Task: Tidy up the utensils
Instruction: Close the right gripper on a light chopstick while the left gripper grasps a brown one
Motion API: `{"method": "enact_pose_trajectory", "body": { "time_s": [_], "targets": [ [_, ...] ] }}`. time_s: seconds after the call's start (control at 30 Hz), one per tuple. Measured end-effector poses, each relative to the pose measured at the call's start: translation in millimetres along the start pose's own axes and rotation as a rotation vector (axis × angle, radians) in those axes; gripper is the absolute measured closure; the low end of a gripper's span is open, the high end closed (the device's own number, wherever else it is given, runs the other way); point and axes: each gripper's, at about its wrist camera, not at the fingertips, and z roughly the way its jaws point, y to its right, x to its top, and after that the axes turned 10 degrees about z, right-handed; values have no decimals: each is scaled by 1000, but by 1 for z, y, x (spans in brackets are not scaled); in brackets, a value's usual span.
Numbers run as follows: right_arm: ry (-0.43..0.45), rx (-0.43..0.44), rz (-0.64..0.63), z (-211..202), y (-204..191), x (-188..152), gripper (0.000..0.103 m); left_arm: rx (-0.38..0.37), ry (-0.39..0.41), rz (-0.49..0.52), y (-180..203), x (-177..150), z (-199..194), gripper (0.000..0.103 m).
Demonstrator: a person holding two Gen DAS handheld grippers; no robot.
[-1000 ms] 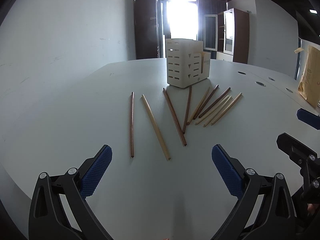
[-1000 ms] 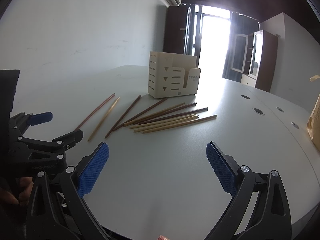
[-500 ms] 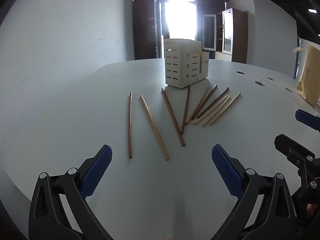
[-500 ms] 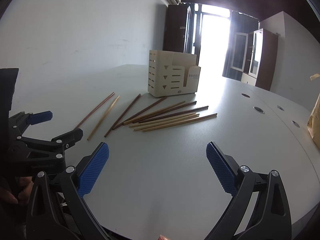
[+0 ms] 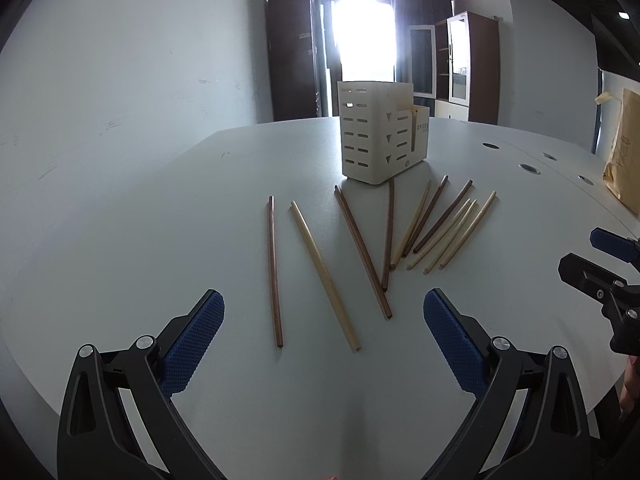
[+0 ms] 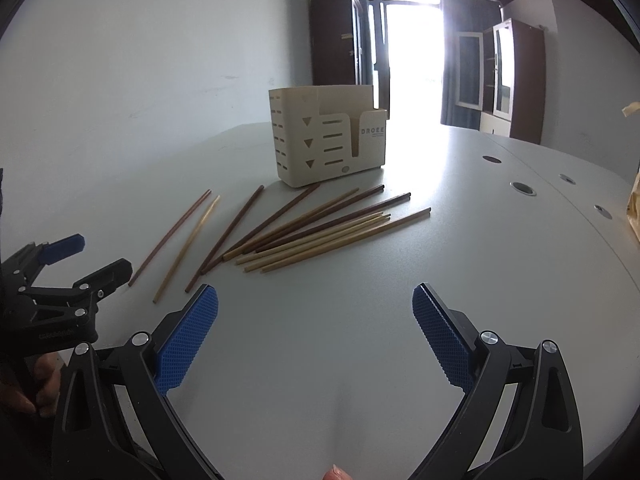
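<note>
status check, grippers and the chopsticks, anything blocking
Left gripper open, empty. Right gripper open, empty. Brown and pale wooden chopsticks all loose on grey table, none in cream slotted plastic holder. Path clear.

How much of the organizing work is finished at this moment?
Nothing looks done: all ten chopsticks lie on the table before the cream holder. Nothing in hand: left tongs and right tongs are open. All sorting remains.
</note>
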Motion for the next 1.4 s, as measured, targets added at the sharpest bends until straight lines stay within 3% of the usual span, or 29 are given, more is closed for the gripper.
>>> {"method": "enact_pose_trajectory", "body": {
  "time_s": [0.23,0.4,0.5,0.83,0.93,1.03,1.17,1.4],
  "targets": [
    [-67,20,56,31,23,34,4,17,-55,24,-20,30,37,6],
    [-89,-81,41,62,36,60,4,-26,-131,42,-32,53,78,6],
    [-122,-154,57,86,50,75,4,-44,-190,-5,-47,66,107,6],
    [-209,-281,182,148,94,101,4,-2,-349,-51,-90,86,186,6],
    [-220,-316,190,160,96,104,5,23,-352,-64,-98,89,198,6],
    [-244,-351,180,173,95,105,11,28,-343,-71,-104,95,207,6],
    [-299,-378,214,190,100,104,34,35,-359,-79,-108,101,221,6],
    [-304,-378,248,200,103,109,35,48,-404,-111,-115,99,238,14]
  ]
}}
